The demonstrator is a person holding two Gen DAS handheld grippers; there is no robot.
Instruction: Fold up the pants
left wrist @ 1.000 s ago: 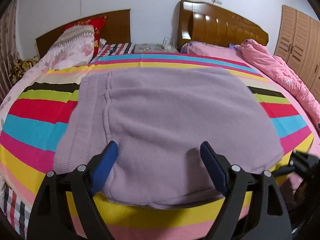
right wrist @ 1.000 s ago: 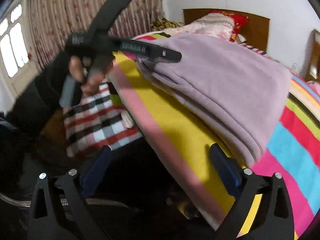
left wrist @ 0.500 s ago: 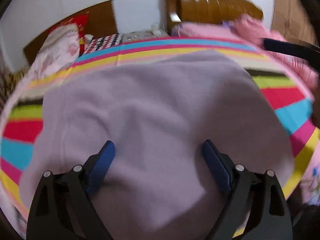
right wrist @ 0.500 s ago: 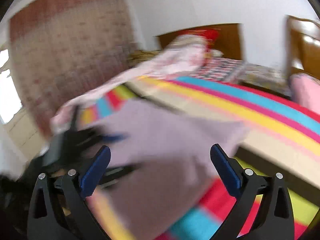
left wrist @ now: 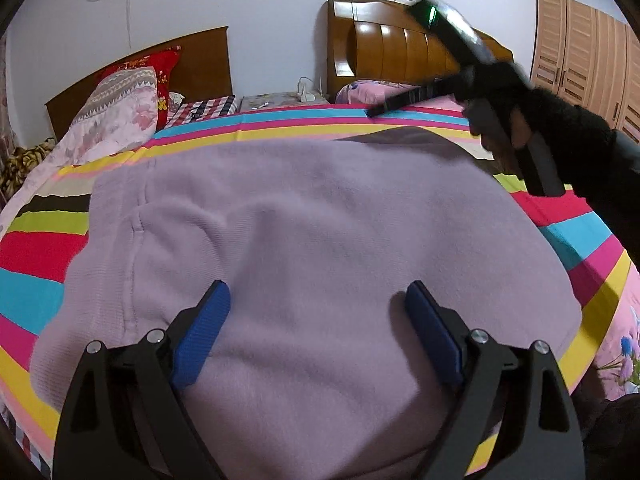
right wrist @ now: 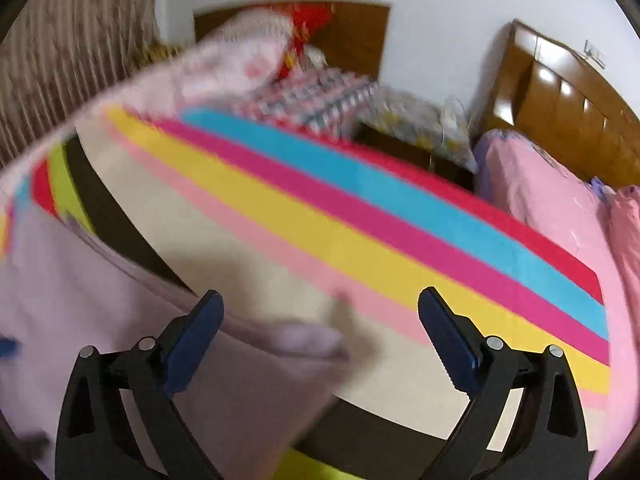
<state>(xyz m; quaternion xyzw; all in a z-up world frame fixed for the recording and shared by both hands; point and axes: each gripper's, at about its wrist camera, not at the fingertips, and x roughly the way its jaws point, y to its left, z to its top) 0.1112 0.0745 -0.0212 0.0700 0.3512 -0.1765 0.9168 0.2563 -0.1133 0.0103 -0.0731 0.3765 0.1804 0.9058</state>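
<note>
Folded lilac fleece pants point(left wrist: 320, 260) lie flat on a bed whose striped bedspread point(left wrist: 36, 240) runs in bands of pink, yellow, blue, red, green and black. No brand, label or writing can be read on the garment or anywhere else in either view.

The left claw point(left wrist: 318, 312) hangs just over the near part of the pants, its blue pads point(left wrist: 202, 336) spread wide with nothing pinched between them; its jaws have just been opening. The right claw point(right wrist: 320, 332), blurred by motion, also stands wide apart over the far right corner of the pants point(right wrist: 120, 340), where the lilac cloth meets the bedspread point(right wrist: 360, 220); it grips nothing. In the left wrist view that right claw point(left wrist: 370, 113) shows as a dark bar, carried by a hand in a black sleeve point(left wrist: 580, 140) that hides part of the right-hand stripes.

At the head of the bed a floral quilt point(left wrist: 108, 120) is heaped against a red pillow point(left wrist: 160, 60) and a plain dark headboard point(left wrist: 192, 64). A small nightstand point(left wrist: 276, 100) separates it from a second bed with pink bedding point(right wrist: 540, 200) and a glossy curved wooden headboard point(left wrist: 392, 52). Behind stands a white wall point(left wrist: 260, 0), a louvred wooden wardrobe point(left wrist: 588, 52) fills the right corner, and a patterned curtain point(right wrist: 60, 72) hangs at left.
</note>
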